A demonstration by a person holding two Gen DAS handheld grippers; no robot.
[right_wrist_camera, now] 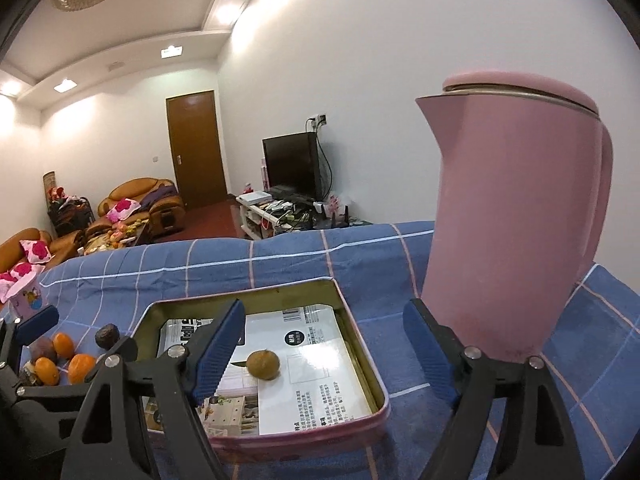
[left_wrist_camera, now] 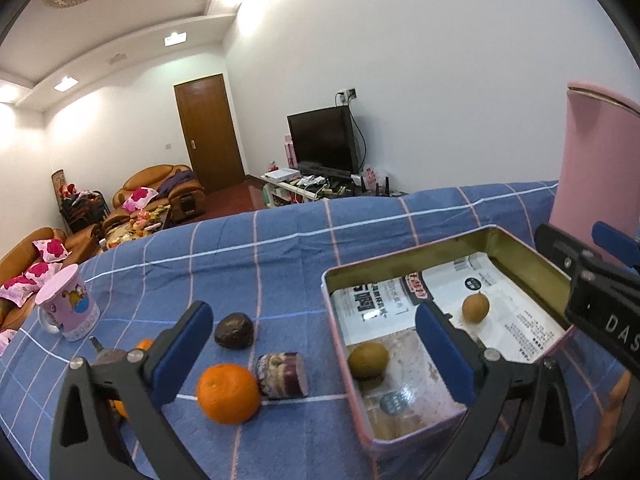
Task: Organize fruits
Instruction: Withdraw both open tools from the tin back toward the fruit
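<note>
**Two fruits in the tin, both grippers wide and empty**

I take the pink tin (left_wrist_camera: 448, 344) as my landmark. Inside it lie two brownish-green fruits: one (left_wrist_camera: 367, 359) near its left wall, just beside my left gripper's (left_wrist_camera: 316, 356) right finger, another (right_wrist_camera: 263, 364) mid-tin, between my right gripper's (right_wrist_camera: 324, 354) spread fingers. Left of the tin, on the checked cloth (blue), sits an orange (left_wrist_camera: 229, 394) between the left fingers, which are also spread.

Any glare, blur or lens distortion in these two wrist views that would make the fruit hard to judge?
Left wrist: fisheye bends the blue checked cloth; the orange and the tin are fairly sharp. Right wrist: ceiling lights flare white, the pink kettle bulges, and the paper lining glares beside the brown fruit.
</note>
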